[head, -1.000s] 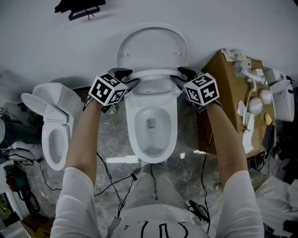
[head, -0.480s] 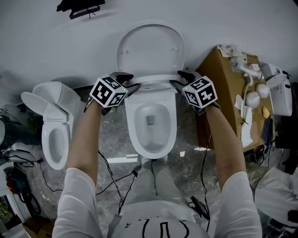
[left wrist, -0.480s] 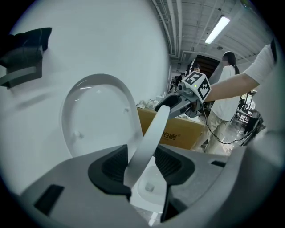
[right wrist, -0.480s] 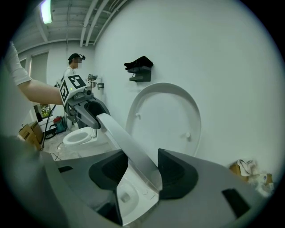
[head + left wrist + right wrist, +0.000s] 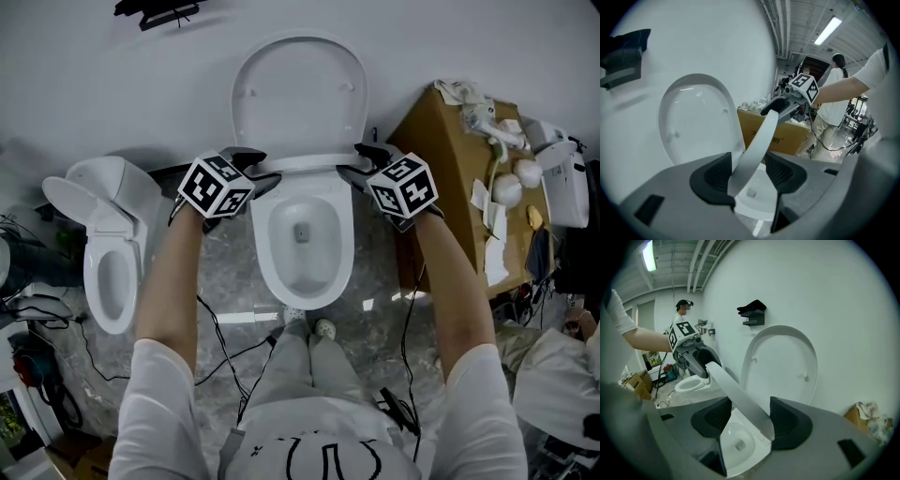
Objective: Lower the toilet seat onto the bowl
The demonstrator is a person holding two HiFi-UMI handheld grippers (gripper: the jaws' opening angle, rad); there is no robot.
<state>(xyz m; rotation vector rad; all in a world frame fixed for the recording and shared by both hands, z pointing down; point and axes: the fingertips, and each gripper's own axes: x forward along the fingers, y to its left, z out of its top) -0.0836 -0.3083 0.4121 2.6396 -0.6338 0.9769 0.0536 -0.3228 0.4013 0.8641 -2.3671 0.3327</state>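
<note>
White toilet seat [image 5: 302,165] hung half-lowered inside the opening jaws of left gripper [image 5: 262,169] and right gripper [image 5: 352,161]; next, it likely needed guiding onto the bowl [image 5: 266,262].

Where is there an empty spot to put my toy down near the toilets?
Bare floor lies between the small toilet and the middle toilet, though cables cross its near end. The cardboard box top is bare on its left; white clutter fills its right edge.
</note>
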